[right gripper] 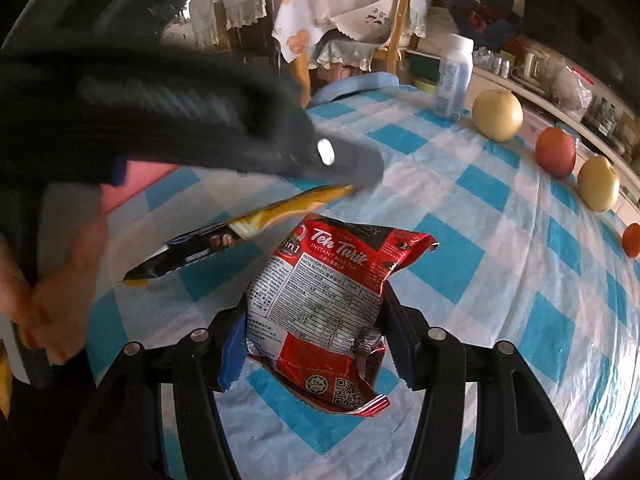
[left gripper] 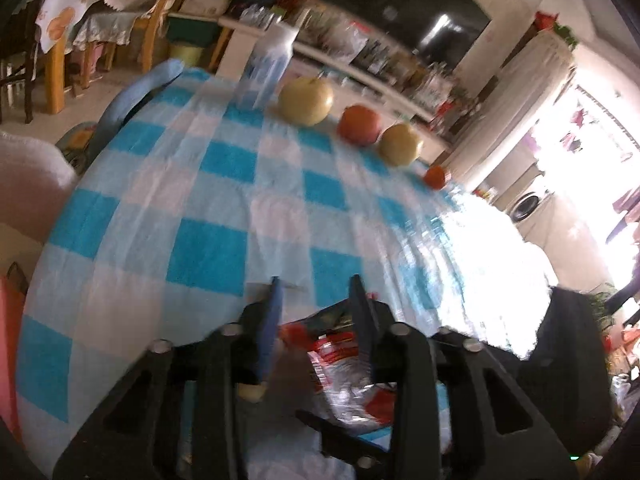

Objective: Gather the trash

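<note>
A red "Teh Tarik" packet [right gripper: 320, 304] is held between the fingers of my right gripper [right gripper: 314, 344], raised a little over the checked tablecloth [right gripper: 500, 280]. My left gripper [right gripper: 360, 174] crosses the right wrist view from the left and is shut on the end of a black and yellow wrapper [right gripper: 240, 232], which hangs in the air. In the left wrist view my left gripper [left gripper: 316, 300] has its fingers close together, with the red packet [left gripper: 344, 376] below them.
A white bottle [right gripper: 454, 76] stands at the table's far edge. Two yellow pears [right gripper: 497, 115], a red apple [right gripper: 555, 153] and a small orange fruit [right gripper: 632, 240] line the right edge. Chairs and a shelf stand behind.
</note>
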Demonstrator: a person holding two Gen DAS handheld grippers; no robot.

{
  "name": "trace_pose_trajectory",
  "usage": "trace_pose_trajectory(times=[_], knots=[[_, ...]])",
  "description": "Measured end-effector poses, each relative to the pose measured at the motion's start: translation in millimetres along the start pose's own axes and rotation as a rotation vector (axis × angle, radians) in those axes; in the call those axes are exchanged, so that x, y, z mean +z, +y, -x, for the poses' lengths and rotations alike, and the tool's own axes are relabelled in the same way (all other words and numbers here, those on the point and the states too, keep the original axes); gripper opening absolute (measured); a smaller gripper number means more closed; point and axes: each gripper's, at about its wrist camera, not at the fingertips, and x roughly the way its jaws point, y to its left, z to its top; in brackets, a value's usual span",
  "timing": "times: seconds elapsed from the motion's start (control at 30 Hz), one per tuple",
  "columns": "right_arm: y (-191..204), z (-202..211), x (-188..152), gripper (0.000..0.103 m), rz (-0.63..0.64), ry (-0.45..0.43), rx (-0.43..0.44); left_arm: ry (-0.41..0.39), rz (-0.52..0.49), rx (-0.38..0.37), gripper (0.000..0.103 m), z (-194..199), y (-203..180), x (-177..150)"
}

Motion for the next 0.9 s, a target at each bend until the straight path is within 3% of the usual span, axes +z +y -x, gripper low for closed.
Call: trace_pose_trajectory(times=[0.17, 0.23, 0.33, 0.67, 0.8, 0.87, 0.9], knots=[[-4.3, -1.6, 0.3, 0.059, -0.011, 0.013, 0.007, 0.027, -0.038, 0.085, 0.05, 0.4, 4.1, 0.6], [-5.9, -3.3, 0.2, 0.059, -0.011, 0.026, 0.003, 0.038, -0.068, 0.092, 0.061, 7.2, 6.8, 3.3], [-10.5, -3.5, -0.2, 0.059, -0.019, 0.033, -0.005, 0.043, -0.143, 0.124, 0.068, 26.3, 13.2, 4.9], [-26.9, -2.1, -1.8, 0.059, -0.062, 0.037, -0.026, 0.207, -0.25, 0.234, 0.07, 19.3, 34.4, -21.5], [-26.4, -1.8, -2.7, 0.059, -0.057, 0.037, -0.025, 0.208, -0.289, 0.291, 0.052, 7.4, 26.0, -26.9], [-26.9, -0.5, -3.4, 0.059, -0.059, 0.034, -0.026, 0.188, -0.282, 0.304, 0.039, 5.5, 23.4, -25.5], [-28.2, -0.1, -3.0, 0.059, -0.063, 0.031, -0.028, 0.183, -0.275, 0.305, 0.025, 5.2, 22.6, -24.9]])
